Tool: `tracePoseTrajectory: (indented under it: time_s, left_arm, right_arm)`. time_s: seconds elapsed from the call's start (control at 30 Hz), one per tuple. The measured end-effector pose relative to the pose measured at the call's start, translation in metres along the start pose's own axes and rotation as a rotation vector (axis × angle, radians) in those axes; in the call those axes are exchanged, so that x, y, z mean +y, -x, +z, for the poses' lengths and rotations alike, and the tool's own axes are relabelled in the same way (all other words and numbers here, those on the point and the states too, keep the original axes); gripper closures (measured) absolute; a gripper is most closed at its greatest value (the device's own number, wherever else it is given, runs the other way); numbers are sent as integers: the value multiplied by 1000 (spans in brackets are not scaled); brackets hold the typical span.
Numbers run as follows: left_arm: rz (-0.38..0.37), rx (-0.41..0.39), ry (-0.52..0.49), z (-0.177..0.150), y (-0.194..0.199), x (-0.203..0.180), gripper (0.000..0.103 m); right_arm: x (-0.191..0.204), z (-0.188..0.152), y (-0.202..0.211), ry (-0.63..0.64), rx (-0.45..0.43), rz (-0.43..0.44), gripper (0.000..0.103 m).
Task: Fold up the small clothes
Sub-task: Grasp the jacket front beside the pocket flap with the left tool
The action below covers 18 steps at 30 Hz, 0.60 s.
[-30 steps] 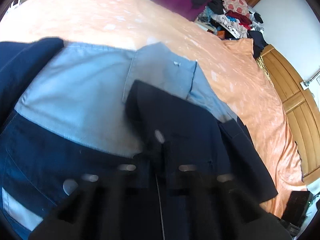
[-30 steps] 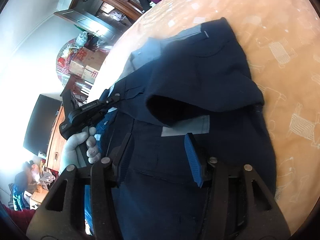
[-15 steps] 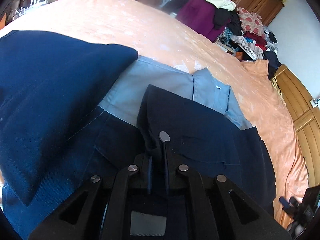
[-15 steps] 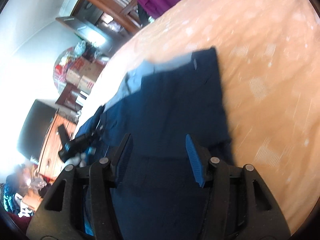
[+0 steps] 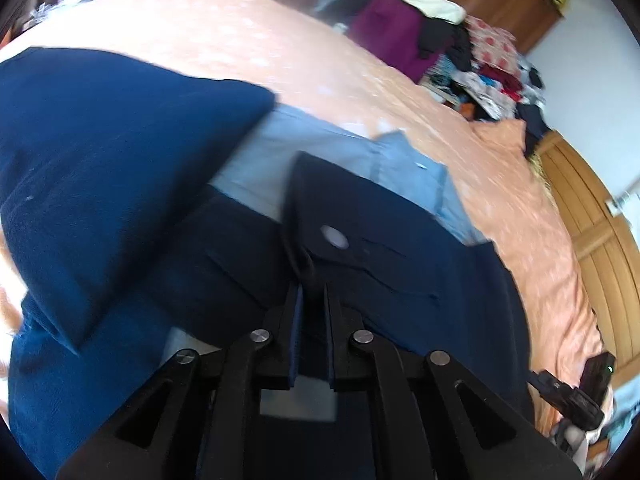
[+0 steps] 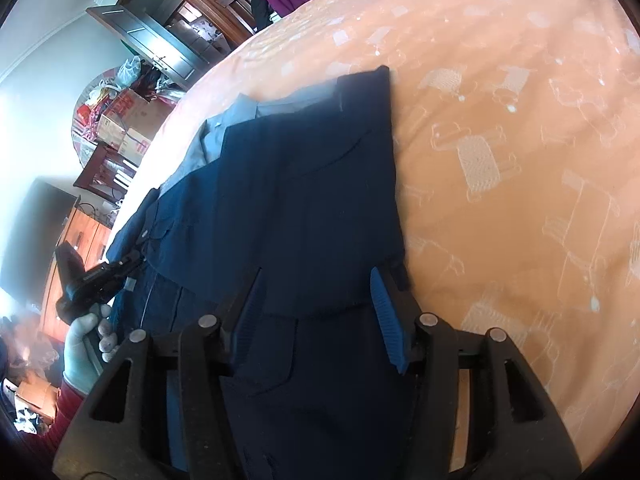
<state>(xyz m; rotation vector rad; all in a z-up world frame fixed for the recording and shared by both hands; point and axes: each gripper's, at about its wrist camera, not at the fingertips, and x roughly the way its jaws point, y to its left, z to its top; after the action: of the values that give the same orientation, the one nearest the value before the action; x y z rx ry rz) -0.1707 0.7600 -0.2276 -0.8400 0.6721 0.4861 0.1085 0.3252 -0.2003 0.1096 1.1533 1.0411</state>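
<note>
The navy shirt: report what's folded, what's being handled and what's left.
Done: one side of the navy shirt lies folded over its front on the orange bedspread. In hand: the left gripper pinches the front placket; the right gripper hovers open. Left: fold the other side, then fold it lengthwise.

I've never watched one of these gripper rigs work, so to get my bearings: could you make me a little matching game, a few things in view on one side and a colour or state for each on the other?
Things:
1. left gripper
2. right gripper
3. bedspread
4. shirt collar

Colour or state:
A. light blue
B. fingers wide apart, nothing between them
C. orange with a pale pattern
D. fingers nearly together, pinching dark navy cloth

Pairs: 1-D, 2-B, 3-C, 4-A
</note>
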Motion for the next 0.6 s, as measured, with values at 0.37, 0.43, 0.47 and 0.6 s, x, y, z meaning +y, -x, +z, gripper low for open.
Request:
tracePoseTrajectory:
  time_s: [0.37,0.43,0.47,0.6]
  left_arm:
    - [8,0,44,14,-27,-8,67]
    - [14,-10,62,20,-34,-8,86]
    - [6,-20,70,21,-34,-8,89]
    - [23,-155,47,13,2,-16,93]
  right_arm:
    - [-3,-10,-1,5,-49,38,45]
    - [-4,-12,-2,10,-56,51,43]
    - [-4,-12,-2,10,-58,56,42]
    - [-5,-13,-2,11,-61,75,42]
